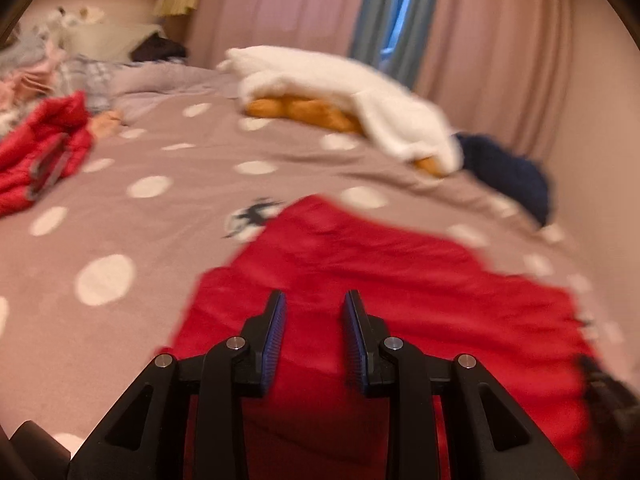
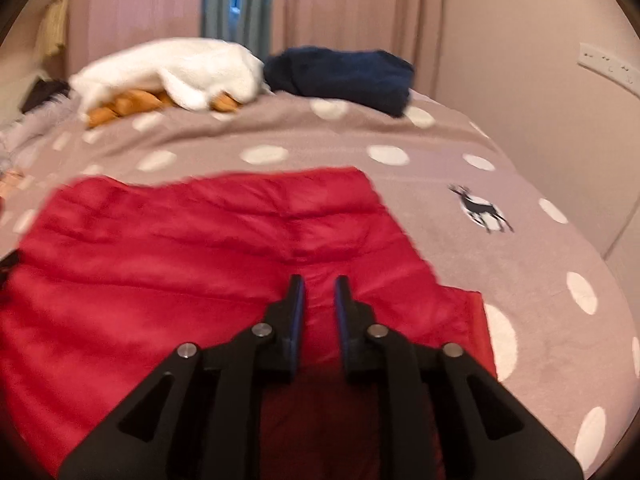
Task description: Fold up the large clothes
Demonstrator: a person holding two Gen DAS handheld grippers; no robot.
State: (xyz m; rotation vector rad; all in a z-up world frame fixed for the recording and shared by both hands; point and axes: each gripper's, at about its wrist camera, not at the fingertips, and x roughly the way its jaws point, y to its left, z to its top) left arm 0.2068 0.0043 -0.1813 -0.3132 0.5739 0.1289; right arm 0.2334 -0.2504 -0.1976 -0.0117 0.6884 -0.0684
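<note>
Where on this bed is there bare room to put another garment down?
Bare spotted blanket lies between the red quilted garment and the red jacket, and right of the garment around the deer print. The far edge is crowded: white fleece, navy bundle.

The left gripper [image 1: 315,294] is a matte black plastic tool with two flat fingers [image 1: 276,328] lined inside with ribbed blue pads. Angular black linkage arms with triangular recesses carry four round silver pivot pins. The right gripper [image 2: 318,280] has the same black body, blue-lined fingers [image 2: 295,312] and silver pins.
</note>
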